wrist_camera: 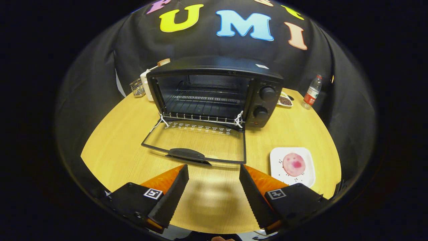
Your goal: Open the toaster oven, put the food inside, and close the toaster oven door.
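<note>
Toaster oven point(214, 93) sits open mid-table point(113, 147), its glass door point(197, 144) folded flat just ahead of the gripper point(214, 170), whose fingers are spread wide and empty. To their right, a white plate point(309, 174) carries a pink round food point(294, 164), perhaps a bun.

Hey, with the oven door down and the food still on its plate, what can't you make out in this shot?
- White appliance, gripper view: mostly hidden behind the toaster oven.
- Small dish: partly hidden by the oven; contents too small.
- Bottle label: too small.
- Food on the plate: type unclear.
- Gripper: open, holding nothing.
</note>
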{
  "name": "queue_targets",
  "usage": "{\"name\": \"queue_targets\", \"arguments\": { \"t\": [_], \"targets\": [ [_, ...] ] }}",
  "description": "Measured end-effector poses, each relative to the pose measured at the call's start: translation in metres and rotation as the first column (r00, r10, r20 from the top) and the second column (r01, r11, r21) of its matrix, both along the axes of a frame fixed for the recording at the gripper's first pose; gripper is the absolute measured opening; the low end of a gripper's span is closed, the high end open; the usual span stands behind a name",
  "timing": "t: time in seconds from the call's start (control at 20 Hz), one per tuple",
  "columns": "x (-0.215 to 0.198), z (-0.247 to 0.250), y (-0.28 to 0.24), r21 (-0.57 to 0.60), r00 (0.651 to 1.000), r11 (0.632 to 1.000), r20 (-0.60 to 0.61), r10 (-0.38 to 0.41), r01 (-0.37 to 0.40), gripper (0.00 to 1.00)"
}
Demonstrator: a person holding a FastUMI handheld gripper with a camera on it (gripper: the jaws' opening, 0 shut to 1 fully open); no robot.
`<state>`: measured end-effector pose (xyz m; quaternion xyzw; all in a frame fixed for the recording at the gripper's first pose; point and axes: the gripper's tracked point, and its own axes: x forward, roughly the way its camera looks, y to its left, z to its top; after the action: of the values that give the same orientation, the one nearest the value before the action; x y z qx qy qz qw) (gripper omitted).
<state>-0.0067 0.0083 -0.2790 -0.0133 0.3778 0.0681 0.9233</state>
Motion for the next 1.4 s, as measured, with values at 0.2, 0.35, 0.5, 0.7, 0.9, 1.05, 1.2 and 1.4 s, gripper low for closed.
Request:
{"name": "queue_targets", "arguments": {
  "t": [0.2,0.35,0.5,0.7,0.9,1.05,1.2,1.4],
  "targets": [
    [-0.009,0.028,-0.058,0.020,0.996,0.996,0.023,-0.088,0.088,0.98],
    [-0.004,0.041,-0.101,0.012,0.993,0.993,0.038,-0.116,0.116,0.97],
    [0.007,0.045,-0.140,-0.003,0.990,0.990,0.035,-0.140,0.140,0.97],
    [0.023,0.035,-0.175,0.016,0.989,0.989,-0.004,-0.148,0.148,0.97],
    [0.040,0.018,-0.211,0.038,0.989,0.990,-0.062,-0.132,0.134,0.98],
    [0.040,-0.007,-0.234,0.063,0.984,0.991,-0.141,-0.106,0.115,0.97],
    [0.037,-0.033,-0.249,0.075,0.977,0.994,-0.204,-0.066,0.083,0.99],
    [0.038,-0.059,-0.250,0.086,0.966,0.995,-0.259,-0.026,0.050,0.99]
  ]
}}
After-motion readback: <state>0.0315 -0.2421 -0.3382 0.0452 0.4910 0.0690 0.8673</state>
